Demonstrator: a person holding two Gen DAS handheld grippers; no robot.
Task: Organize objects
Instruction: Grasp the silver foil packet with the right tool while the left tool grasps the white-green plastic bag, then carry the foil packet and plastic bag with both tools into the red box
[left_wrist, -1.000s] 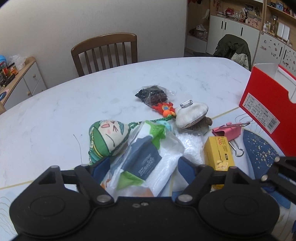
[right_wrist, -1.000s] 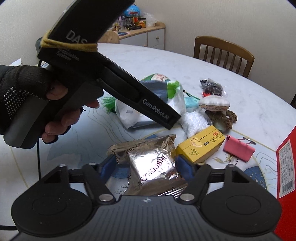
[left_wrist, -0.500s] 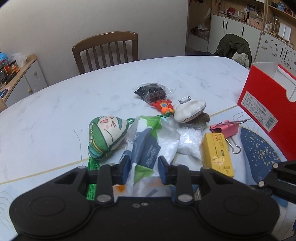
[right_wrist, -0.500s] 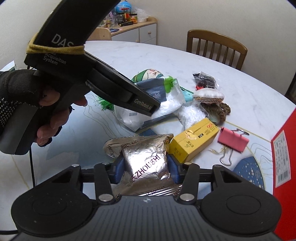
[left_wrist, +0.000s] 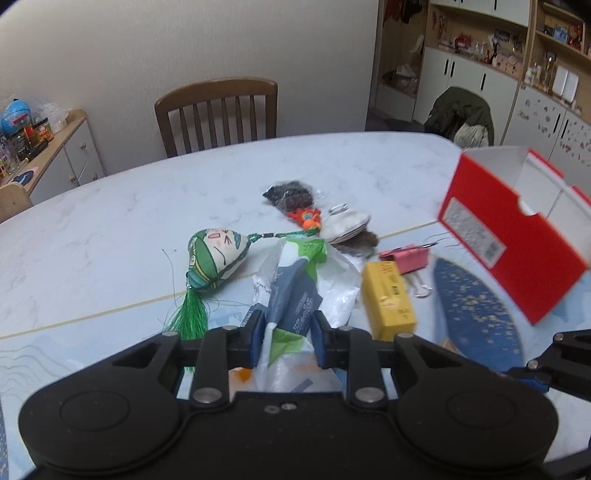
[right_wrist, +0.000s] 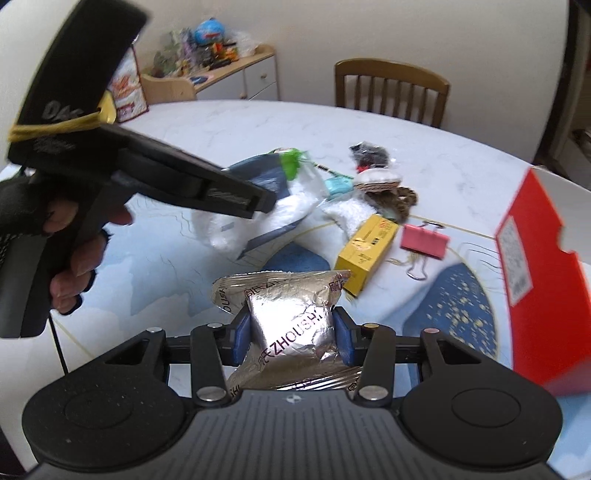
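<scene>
Left gripper (left_wrist: 287, 341) pinches the plastic bag (left_wrist: 295, 295) mid-table; right gripper (right_wrist: 291, 334) clamps the foil pack (right_wrist: 291, 325) above the mat; red box (left_wrist: 517, 229) stands open at the table's right edge; bare marble (left_wrist: 92, 221) lies left.

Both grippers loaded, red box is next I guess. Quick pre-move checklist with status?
1. Left gripper shut on the plastic bag: ok.
2. Right gripper shut on the foil packet: ok.
3. Red box open at the top: ok.
4. Room inside the box for both items: cannot tell, floor hidden.
5. Bag free of the neighbouring yellow box and green tassel charm: cannot tell, its far end hangs close over them.
6. Grippers apart from each other: ok.
</scene>
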